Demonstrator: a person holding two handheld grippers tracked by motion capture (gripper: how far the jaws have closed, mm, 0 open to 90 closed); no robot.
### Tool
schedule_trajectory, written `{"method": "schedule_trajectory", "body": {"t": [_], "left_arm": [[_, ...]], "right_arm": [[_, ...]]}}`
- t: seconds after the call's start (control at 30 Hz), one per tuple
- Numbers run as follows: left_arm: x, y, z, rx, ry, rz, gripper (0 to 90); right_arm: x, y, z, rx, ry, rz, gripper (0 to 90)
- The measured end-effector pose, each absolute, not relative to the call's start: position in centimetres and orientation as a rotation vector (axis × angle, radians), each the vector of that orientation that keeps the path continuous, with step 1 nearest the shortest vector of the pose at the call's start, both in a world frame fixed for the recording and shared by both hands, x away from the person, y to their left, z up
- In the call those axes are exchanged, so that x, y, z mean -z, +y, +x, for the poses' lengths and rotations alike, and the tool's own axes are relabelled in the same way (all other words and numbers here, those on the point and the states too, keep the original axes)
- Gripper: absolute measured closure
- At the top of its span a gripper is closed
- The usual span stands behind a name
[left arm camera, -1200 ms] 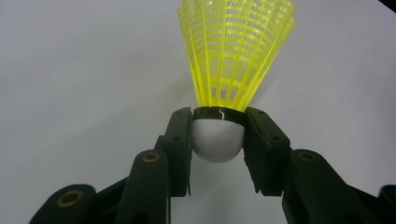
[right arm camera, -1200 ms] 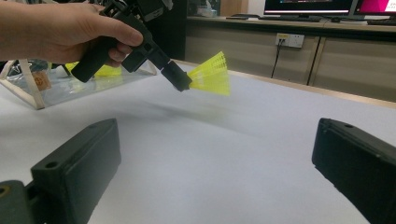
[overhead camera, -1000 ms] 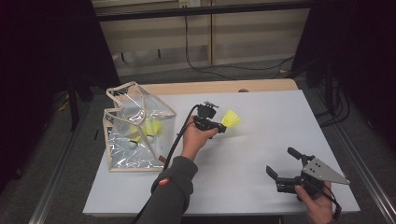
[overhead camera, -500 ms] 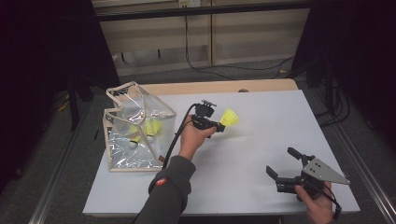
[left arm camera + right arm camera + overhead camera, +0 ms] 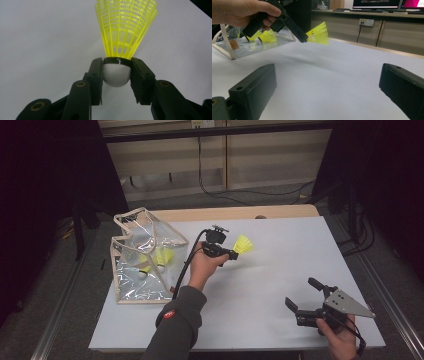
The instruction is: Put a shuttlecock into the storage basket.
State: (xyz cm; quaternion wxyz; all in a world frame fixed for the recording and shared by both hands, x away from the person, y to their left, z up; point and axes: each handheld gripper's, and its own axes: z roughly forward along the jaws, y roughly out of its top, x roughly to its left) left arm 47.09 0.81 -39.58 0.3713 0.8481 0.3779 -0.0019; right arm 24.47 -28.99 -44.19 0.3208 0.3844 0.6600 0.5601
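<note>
A yellow shuttlecock is pinched by its white cork in the left gripper, above the table, skirt pointing toward two o'clock. At five o'clock, well apart, the right gripper rests with jaws spread, empty.

A pale grey table with a wooden far edge stands on grey floor. At twelve o'clock runs a low beige cabinet with trailing cables. Dark curtains hang at nine and three o'clock.
</note>
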Motion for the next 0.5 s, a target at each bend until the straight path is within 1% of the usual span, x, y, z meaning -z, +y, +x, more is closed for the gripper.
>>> {"method": "schedule_trajectory", "body": {"t": [0.5], "left_arm": [[38.4, 2.0, 47.2, 0.004, 0.995, 2.158, 64.0]], "right_arm": [[44.2, -29.0, 24.5, -1.473, 1.737, 1.007, 1.3]]}}
